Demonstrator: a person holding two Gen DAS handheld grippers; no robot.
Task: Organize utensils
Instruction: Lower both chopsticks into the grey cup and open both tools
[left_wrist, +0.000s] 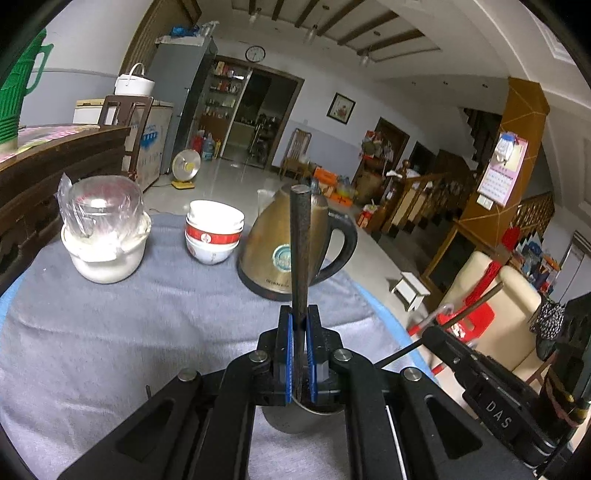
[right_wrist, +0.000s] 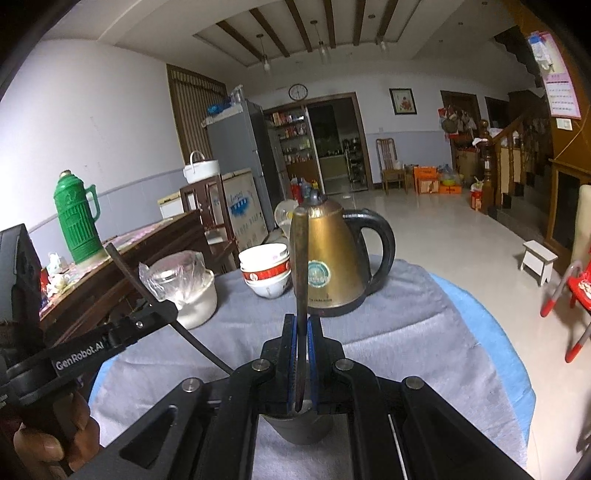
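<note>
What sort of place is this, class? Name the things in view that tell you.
Probably the main room of a home, by its kitchen end: a fridge, a wall clock, a staircase, and a kettle with stacked bowls on a cloth-covered table.

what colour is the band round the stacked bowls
Red, with a small white emblem, on otherwise white stacked bowls. It shows best in the left wrist view.

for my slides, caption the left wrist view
Left gripper shut on a dark chopstick above a metal cup, kettle behind.
</note>
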